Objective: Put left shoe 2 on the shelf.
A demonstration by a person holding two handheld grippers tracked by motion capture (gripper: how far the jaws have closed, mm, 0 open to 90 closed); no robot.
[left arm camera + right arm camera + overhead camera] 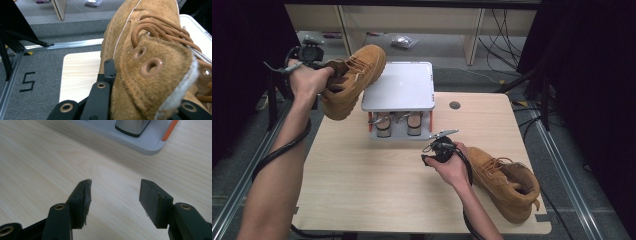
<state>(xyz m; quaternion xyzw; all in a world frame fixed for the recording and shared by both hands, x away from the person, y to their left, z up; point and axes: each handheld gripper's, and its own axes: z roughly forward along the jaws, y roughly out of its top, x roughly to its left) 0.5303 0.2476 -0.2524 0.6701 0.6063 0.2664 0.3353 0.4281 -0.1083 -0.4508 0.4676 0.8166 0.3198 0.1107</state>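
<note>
A tan suede lace-up boot (354,80) hangs in the air over the table's far left corner, its toe above the grey stand (399,87). My left gripper (324,72) is shut on that boot's collar; in the left gripper view the collar (150,82) is pinched between the black jaws of the left gripper (147,100). A second tan boot (504,180) stands on the table at the right. Just left of it, my right gripper (434,150) hovers low over bare wood. Its jaws stand wide apart around nothing in the right gripper view (115,187).
The two-level grey stand has orange posts (170,130) and small brown-and-silver cylinders (383,125) under its top plate. A cable hole (455,105) sits in the table's far right part. Cables (512,35) and metal rails (557,150) run beside the table.
</note>
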